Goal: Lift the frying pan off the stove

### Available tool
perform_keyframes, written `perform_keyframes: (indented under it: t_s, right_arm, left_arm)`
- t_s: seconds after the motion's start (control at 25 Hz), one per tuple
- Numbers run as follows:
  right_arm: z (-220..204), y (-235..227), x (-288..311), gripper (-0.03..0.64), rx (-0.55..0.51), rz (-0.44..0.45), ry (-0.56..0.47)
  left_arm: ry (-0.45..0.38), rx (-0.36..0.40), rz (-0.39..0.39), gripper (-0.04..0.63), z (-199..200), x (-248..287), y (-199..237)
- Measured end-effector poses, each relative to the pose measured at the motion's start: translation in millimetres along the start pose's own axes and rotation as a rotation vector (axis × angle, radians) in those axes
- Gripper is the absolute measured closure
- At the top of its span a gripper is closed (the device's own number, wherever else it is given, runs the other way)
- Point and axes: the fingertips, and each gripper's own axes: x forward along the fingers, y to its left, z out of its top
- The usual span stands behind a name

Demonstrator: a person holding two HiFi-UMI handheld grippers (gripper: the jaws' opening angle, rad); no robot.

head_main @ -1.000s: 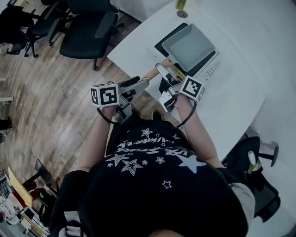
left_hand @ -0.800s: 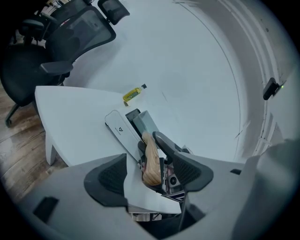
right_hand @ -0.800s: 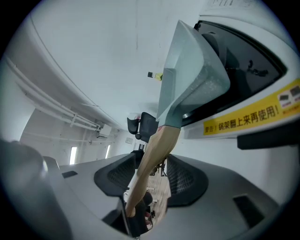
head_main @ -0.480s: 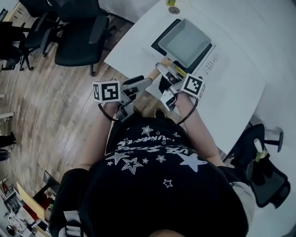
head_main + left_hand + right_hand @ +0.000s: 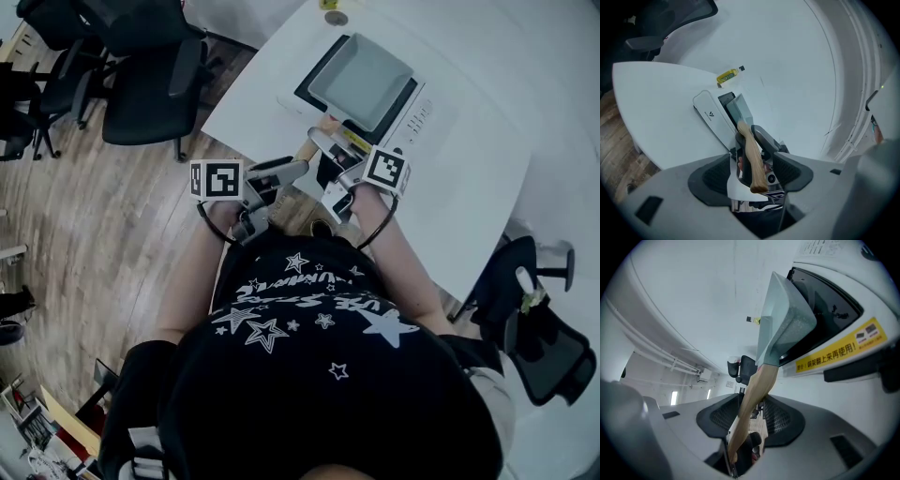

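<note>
Frying pan (image 5: 361,80): a square grey pan, seen over the black top of the stove (image 5: 424,111), at 1 o'clock from the grippers, on the white table (image 5: 469,216).
Wooden handle (image 5: 757,385): run out from the pan toward 7 o'clock, past the table's edge.
Right gripper (image 5: 752,414): pinched on the wooden handle, with a pad laid against each side.
Left gripper (image 5: 757,166): jaws spread, with the handle's free end seen in the gap and neither pad touching it (it is held at 9 o'clock of the right one).
Done: the grasp is judged to be made.
Left: the lift itself. No clear gap between pan and stove can be made out, so the pan is judged not yet carried off.
Risk: with the grip so far out on the handle, the pan may be tipped as it is raised.
</note>
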Motion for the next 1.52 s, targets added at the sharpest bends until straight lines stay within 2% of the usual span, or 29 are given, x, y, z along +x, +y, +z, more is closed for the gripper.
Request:
perform_keyframes:
  t_s: [0.24, 0.28, 0.36, 0.4, 0.68, 0.96, 1.12, 1.36, 1.52]
  right_arm:
    - [0, -1, -6, 0.456, 0.018, 0.005, 0.01]
    - [0, -1, -6, 0.456, 0.019, 0.007, 0.012]
    - [0, -1, -7, 0.456, 0.02, 0.01, 0.016]
    - [0, -1, -7, 0.457, 0.021, 0.011, 0.019]
    - [2, -3, -16, 0.462, 0.028, 0.039, 0.044]
    - [6, -3, -23, 0.474, 0.052, 0.081, 0.052]
    - [8, 0, -25, 0.477, 0.046, 0.09, 0.063]
    - [9, 5, -32, 0.477, 0.034, 0.107, 0.088]
    - [9, 12, -30, 0.477, 0.027, 0.124, 0.111]
  left_arm:
    - [0.064, -0.006, -0.045, 0.33, -11, 15, -8]
    - [0.072, -0.005, -0.05, 0.349, -13, 17, -10]
    - [0.081, 0.003, -0.043, 0.454, -16, 19, -11]
    - [0.083, 0.01, -0.035, 0.48, -17, 20, -10]
    - [0.09, 0.011, -0.031, 0.485, -24, 28, -13]
    - [0.017, -0.034, -0.062, 0.488, -26, 35, -23]
    - [0.003, -0.034, -0.026, 0.486, -26, 34, -20]
    - [-0.037, -0.05, -0.068, 0.486, -31, 42, -33]
    - [-0.072, -0.048, -0.066, 0.486, -28, 40, -38]
